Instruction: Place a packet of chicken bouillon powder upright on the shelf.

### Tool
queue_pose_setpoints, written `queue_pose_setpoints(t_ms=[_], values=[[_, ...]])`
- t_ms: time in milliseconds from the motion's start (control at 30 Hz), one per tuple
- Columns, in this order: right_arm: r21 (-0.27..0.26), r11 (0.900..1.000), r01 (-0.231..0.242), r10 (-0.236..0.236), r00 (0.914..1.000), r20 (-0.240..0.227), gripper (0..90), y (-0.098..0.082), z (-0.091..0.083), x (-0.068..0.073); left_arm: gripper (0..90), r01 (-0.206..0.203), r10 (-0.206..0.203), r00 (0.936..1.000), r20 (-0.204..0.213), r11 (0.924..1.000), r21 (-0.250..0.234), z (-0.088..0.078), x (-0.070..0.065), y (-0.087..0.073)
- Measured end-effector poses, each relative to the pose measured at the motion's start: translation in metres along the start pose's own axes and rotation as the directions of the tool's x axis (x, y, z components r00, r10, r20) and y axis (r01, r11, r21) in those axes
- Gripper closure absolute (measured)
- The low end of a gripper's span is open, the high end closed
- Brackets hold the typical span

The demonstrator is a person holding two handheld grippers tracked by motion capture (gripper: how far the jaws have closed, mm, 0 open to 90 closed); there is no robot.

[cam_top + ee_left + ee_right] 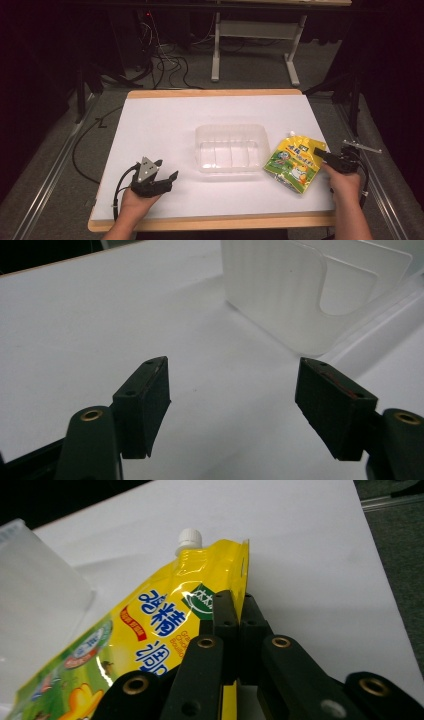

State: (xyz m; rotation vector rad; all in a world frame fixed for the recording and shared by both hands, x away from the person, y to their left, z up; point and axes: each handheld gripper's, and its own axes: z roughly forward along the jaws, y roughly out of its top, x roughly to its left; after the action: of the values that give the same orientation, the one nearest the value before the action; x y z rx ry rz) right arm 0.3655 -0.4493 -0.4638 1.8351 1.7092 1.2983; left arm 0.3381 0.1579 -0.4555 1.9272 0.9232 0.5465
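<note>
Pouch edge pinched in right claw; left claw spread, near tub.

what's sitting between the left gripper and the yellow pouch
In the high view, the clear plastic container stands between the left gripper and the yellow pouch.

The clear plastic bin blocks the table's middle, with the yellow spouted pouch just beside it toward the right edge, while the left and far stretches lie open.

Yellow spouted pouch beside tub
</note>
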Motion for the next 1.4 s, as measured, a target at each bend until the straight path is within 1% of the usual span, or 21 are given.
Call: queue_pose_setpoints(t_ms=[133,333,367,433,533,600,633,733,867,900,933,1033,1067,1133,1167,1200,1267,1300,1333,1367,1400], values=[[-0.053,0.998,0.020,-0.020,0.9998,-0.003,90.0,-0.001,-0.015,0.010,31.4,-0.001,0.001,1.0000,0.003,1.0000,-0.008,-0.002,-0.001,0.001],[-0.113,0.994,0.014,-0.018,0.9992,-0.037,90.0,0.000,-0.031,0.020,31.6,-0.008,0.008,0.9999,0.007,0.9998,-0.017,-0.004,-0.001,0.003],[-0.140,0.990,0.028,-0.035,0.9982,-0.048,90.0,0.001,-0.039,0.027,31.6,-0.012,0.012,0.9999,0.007,0.9998,-0.017,-0.003,-0.001,0.002],[-0.160,0.986,0.038,-0.048,0.9970,-0.060,90.0,0.002,-0.045,0.033,31.6,-0.016,0.017,0.9998,0.009,0.9998,-0.013,-0.002,-0.001,0.003],[-0.171,0.984,0.052,-0.063,0.9960,-0.063,90.0,0.004,-0.049,0.040,31.6,-0.029,0.029,0.9995,0.011,0.9995,-0.013,-0.001,-0.001,0.003],[-0.186,0.980,0.076,-0.089,0.9942,-0.061,90.0,0.006,-0.052,0.047,31.6,-0.036,0.036,0.9993,0.012,0.9992,-0.016,-0.002,-0.002,0.004],[-0.201,0.975,0.090,-0.106,0.9919,-0.070,90.0,0.008,-0.055,0.054,31.6,-0.037,0.038,0.9992,0.014,0.9991,-0.017,-0.003,-0.002,0.004],[-0.213,0.972,0.098,-0.116,0.9904,-0.075,90.0,0.010,-0.058,0.060,31.6,-0.035,0.035,0.9993,0.014,0.9992,-0.022,-0.004,-0.002,0.004],[-0.248,0.960,0.130,-0.157,0.9834,-0.091,90.0,0.014,-0.065,0.077,31.6,-0.032,0.032,0.9994,0.014,0.9992,-0.025,-0.004,-0.002,0.004],[-0.248,0.960,0.130,-0.157,0.9834,-0.091,90.0,0.014,-0.065,0.077,31.6,-0.032,0.032,0.9994,0.014,0.9992,-0.025,-0.004,-0.002,0.004],[-0.263,0.954,0.142,-0.174,0.9795,-0.101,90.0,0.016,-0.068,0.083,31.6,-0.032,0.032,0.9994,0.013,0.9992,-0.025,-0.003,-0.002,0.004],[-0.273,0.950,0.154,-0.190,0.9759,-0.108,90.0,0.018,-0.071,0.089,31.6,-0.034,0.034,0.9993,0.014,0.9992,-0.024,-0.003,-0.002,0.004],[-0.289,0.942,0.171,-0.209,0.9720,-0.106,90.0,0.020,-0.074,0.094,31.5,-0.034,0.035,0.9994,0.008,0.9991,-0.024,-0.003,-0.003,0.004],[-0.303,0.934,0.191,-0.229,0.9689,-0.095,90.0,0.022,-0.076,0.100,31.4,-0.033,0.033,0.9994,0.009,0.9991,-0.025,-0.003,-0.003,0.004],[-0.303,0.934,0.191,-0.229,0.9689,-0.095,90.0,0.022,-0.076,0.100,31.4,-0.031,0.031,0.9995,0.008,0.9992,-0.026,-0.003,-0.002,0.004],[-0.318,0.925,0.209,-0.247,0.9655,-0.083,90.0,0.023,-0.078,0.104,31.5,-0.033,0.033,0.9994,0.008,0.9991,-0.025,-0.003,-0.003,0.004],[-0.331,0.915,0.230,-0.261,0.9638,-0.054,90.0,0.025,-0.079,0.108,31.4,-0.032,0.033,0.9994,0.007,0.9992,-0.025,-0.003,-0.003,0.004],[-0.336,0.912,0.235,-0.265,0.9633,-0.044,90.0,0.026,-0.079,0.109,31.4,-0.032,0.032,0.9995,0.007,0.9992,-0.025,-0.003,-0.002,0.004],[-0.336,0.912,0.235,-0.265,0.9633,-0.044,90.0,0.026,-0.079,0.109,31.4,-0.031,0.031,0.9995,0.006,0.9992,-0.026,-0.003,-0.002,0.004],[-0.342,0.908,0.243,-0.269,0.9625,-0.033,90.0,0.027,-0.079,0.109,31.5,-0.030,0.030,0.9995,0.006,0.9992,-0.026,-0.003,-0.002,0.004],[-0.355,0.902,0.247,-0.266,0.9640,-0.005,90.0,0.028,-0.078,0.108,31.4,-0.029,0.030,0.9995,0.005,0.9992,-0.026,-0.003,-0.002,0.004]])
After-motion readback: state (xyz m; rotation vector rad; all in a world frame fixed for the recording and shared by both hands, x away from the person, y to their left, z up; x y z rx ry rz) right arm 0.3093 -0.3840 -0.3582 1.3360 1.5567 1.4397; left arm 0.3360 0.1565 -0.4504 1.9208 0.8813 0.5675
